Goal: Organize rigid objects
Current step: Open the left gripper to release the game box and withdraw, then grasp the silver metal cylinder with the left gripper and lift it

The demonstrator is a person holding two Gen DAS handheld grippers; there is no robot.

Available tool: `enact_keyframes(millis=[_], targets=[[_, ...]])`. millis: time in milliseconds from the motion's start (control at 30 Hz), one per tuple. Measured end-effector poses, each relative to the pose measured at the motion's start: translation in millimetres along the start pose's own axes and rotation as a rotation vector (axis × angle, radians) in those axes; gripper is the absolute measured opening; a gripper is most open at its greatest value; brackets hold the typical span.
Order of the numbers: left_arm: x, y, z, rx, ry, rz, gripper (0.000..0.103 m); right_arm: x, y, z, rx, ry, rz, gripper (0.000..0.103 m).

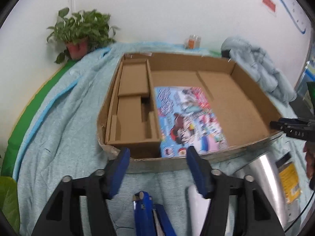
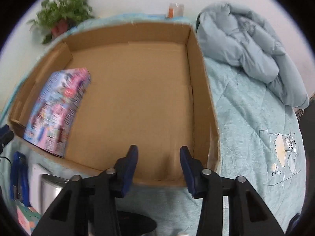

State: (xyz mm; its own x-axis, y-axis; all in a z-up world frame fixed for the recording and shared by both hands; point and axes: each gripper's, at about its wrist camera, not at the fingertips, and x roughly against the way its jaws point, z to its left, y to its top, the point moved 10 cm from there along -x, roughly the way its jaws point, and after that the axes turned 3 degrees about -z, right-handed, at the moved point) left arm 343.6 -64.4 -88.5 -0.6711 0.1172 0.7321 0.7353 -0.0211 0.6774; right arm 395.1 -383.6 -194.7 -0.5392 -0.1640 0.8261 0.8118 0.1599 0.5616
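Box (image 1: pixel 189 118) flat in tray (image 1: pixel 254 90), long axis running from near wall to far | left gripper (image 1: pixel 157 169) open, empty | right gripper (image 2: pixel 158 169) open, empty, over tray's near edge

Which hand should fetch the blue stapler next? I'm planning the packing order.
Left, probably. The blue stapler lies directly below the open, empty left gripper; it sits at the far left edge for the right gripper.

Plain brown corrugated cardboard tray (image 2: pixel 204 102); flat printed box (image 1: pixel 189 118) busy with pink, blue and red cartoon pictures; pale teal quilted bedspread (image 2: pixel 246 108); blue pads (image 1: pixel 198 173); shiny silver cylinder (image 1: pixel 265 179), yellow label.
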Motion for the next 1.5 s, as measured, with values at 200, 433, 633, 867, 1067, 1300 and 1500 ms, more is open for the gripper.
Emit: enact_keyframes(millis=[200, 433, 633, 867, 1067, 1300, 1500], targets=[[66.8, 18.5, -26.1, 0.086, -0.082, -0.207, 0.103, 69.4, -5.8, 41.8, 0.050, 0.107, -0.184, 0.102], [46.3, -23.2, -75.9, 0.187, -0.300, 0.005, 0.103, 90.7, -49.2, 79.4, 0.096, 0.237, -0.167, 0.102], [27.3, -63.4, -119.0, 0.192, -0.437, 0.177, 0.102, 87.9, -83.0, 100.0, 0.139, 0.282, -0.101, 0.102], [12.2, -74.5, -147.6, 0.181, -0.529, 0.260, 0.102, 76.8, -101.1, 105.0, 0.035, 0.310, -0.055, 0.102], [-5.1, -83.9, -159.0, 0.201, -0.576, 0.333, 0.098, 71.2, -116.7, 118.7, 0.035, 0.356, -0.023, 0.099], [-13.6, -103.7, -160.8, 0.146, -0.536, 0.384, 0.082, 74.0, -114.3, 123.2, 0.034, 0.409, -0.025, 0.097], [-12.5, -113.0, -154.2, 0.200, -0.575, 0.412, 0.082, 63.7, -114.0, 120.9, 0.063, 0.326, -0.021, 0.097]])
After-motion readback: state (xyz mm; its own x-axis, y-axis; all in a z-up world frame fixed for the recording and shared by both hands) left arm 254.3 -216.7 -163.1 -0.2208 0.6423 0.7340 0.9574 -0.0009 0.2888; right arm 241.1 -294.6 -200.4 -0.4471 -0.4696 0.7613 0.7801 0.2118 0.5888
